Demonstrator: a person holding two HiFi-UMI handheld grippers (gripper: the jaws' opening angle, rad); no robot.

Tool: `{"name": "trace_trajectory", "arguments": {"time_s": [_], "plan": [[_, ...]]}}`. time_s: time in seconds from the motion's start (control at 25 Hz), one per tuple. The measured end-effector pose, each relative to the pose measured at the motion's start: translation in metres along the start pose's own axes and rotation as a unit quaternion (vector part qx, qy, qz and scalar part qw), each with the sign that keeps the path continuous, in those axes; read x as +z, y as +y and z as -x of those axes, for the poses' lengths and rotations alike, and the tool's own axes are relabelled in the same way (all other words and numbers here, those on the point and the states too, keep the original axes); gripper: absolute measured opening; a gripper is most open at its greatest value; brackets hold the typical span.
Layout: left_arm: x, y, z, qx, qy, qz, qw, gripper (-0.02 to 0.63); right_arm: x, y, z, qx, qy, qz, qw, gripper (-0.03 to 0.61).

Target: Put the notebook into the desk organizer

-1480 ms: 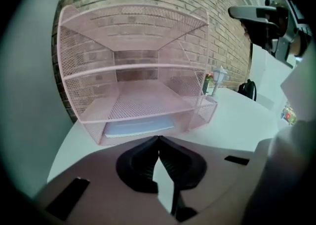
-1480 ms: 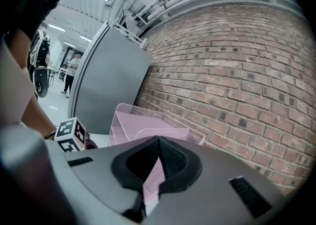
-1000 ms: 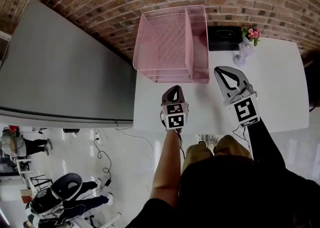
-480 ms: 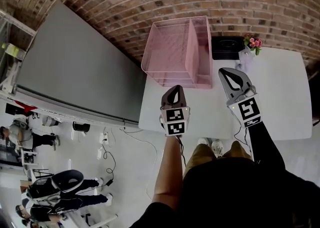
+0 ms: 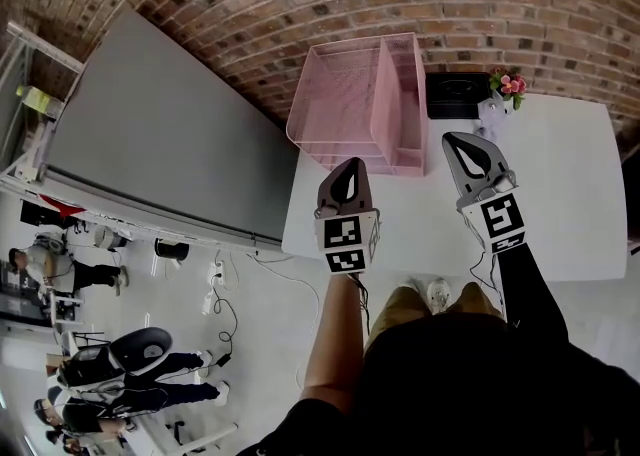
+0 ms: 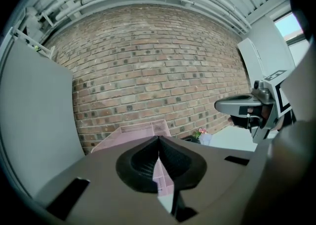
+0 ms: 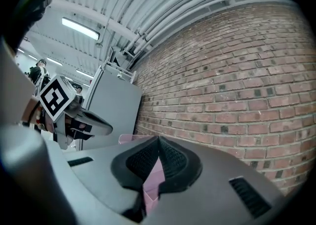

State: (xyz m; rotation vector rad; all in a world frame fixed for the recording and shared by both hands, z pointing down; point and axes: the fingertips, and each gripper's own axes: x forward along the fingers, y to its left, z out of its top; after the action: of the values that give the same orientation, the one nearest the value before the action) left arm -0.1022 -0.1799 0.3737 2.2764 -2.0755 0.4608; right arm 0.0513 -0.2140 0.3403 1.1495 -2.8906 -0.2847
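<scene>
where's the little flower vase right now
In the head view the flower vase stands at the far edge of the white table, near the brick wall, just right of the black object beside the pink desk organizer.

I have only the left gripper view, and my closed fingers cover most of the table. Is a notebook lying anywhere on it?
Observer: No notebook shows in the head view. On the white table I see the pink organizer, a black object beside it and a small vase of flowers.
Operator: Then does the right gripper hold it?
Observer: No. The right gripper view shows the right gripper with its fingers together and nothing between them.
Operator: Where is my left gripper?
Observer: The left gripper is in front of the organizer, over the table's left part.
</scene>
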Motion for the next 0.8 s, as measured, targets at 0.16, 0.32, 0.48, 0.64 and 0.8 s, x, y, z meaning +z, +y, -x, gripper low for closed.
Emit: {"name": "trace_trajectory", "arguments": {"time_s": [0.16,0.32,0.48,0.64,0.8], "plan": [[0.006,0.000,0.000,0.002,-0.011,0.004,0.9999,0.015,0.000,-0.003,-0.001,-0.003,-0.001,0.001,1.000,0.021],[0.014,0.005,0.004,0.010,-0.026,0.009,0.9996,0.015,0.001,0.000,-0.005,0.009,0.000,0.006,1.000,0.021],[0.027,0.012,0.008,0.016,-0.044,0.008,0.9989,0.015,0.008,0.004,-0.010,0.014,0.002,0.017,1.000,0.021],[0.031,0.014,0.008,0.017,-0.044,0.005,0.9989,0.015,0.013,0.002,-0.011,0.011,-0.001,0.018,1.000,0.021],[0.034,0.015,0.007,0.016,-0.054,0.007,0.9984,0.015,0.016,0.001,-0.015,0.007,-0.006,0.018,1.000,0.021]]}}
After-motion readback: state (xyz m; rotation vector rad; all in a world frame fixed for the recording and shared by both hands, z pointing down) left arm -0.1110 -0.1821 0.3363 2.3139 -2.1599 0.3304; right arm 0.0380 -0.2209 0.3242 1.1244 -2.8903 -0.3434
